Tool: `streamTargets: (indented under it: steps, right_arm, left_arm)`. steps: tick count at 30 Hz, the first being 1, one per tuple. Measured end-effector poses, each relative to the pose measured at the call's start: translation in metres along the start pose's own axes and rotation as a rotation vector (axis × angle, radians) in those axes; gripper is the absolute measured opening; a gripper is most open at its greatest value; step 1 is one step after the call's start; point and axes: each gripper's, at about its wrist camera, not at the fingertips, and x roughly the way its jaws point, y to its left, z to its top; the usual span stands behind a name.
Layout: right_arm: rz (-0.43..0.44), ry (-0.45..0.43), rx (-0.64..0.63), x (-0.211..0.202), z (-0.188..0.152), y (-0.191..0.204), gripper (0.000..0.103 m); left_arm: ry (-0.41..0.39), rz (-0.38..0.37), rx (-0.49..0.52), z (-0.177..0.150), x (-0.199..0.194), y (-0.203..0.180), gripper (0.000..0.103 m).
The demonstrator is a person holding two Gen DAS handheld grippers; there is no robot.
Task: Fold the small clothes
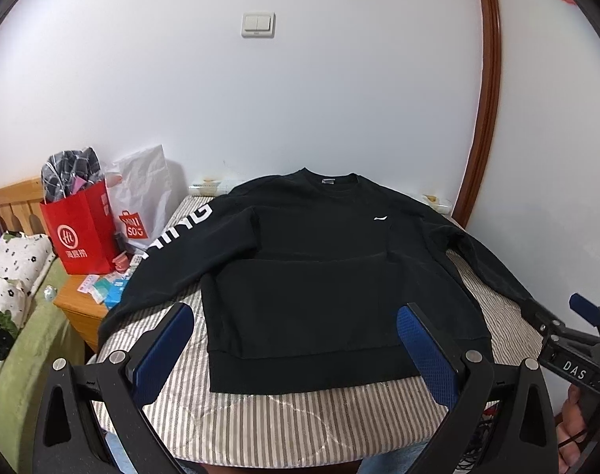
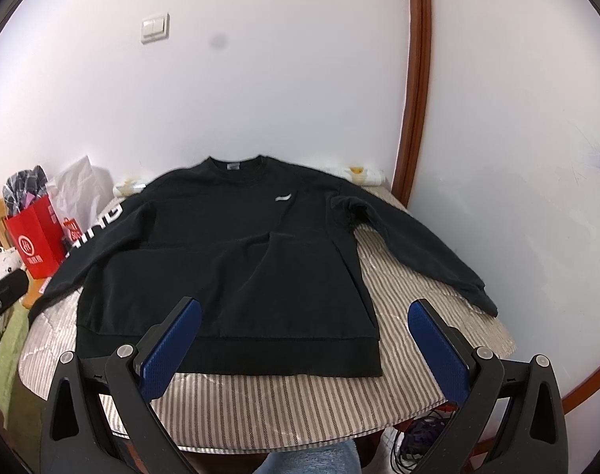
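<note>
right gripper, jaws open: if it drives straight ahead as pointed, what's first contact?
Most likely the black sweatshirt: the right gripper points at its hem band, near the hem's right corner, over the striped cover. Nothing shows between the open jaws and the cloth. How far above the hem the gripper sits is unclear.

Black matt knit-cloth sweatshirt (image 1: 300, 268) with smooth white printed lettering lies on a grey-striped quilted cloth cover (image 1: 260, 410) with a slight sheen. Left claw (image 1: 300, 351) and right claw (image 2: 303, 351): matt black plastic arms, blue dimpled rubbery pads, bright metal pivots. Glossy red paper bag (image 1: 82, 233), varnished brown wood door frame (image 1: 485, 91).
</note>
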Motion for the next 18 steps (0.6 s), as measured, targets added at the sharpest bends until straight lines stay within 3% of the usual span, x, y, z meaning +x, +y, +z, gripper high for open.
streamTargets:
  steps: [7,16,18]
  right_arm:
    - [-0.001,0.077,-0.009,0.048,-0.002,0.009,0.103]
    - [0.045,0.171,-0.086,0.129,-0.015,0.046,0.103]
    - [0.077,0.169,-0.088,0.143,-0.015,0.059,0.103]
  left_arm:
    - [0.095,-0.004,-0.081,-0.006,0.057,0.029,0.103]
    - [0.203,0.078,-0.326,-0.029,0.138,0.116,0.102]
    - [0.211,0.083,-0.399,-0.035,0.157,0.142,0.091]
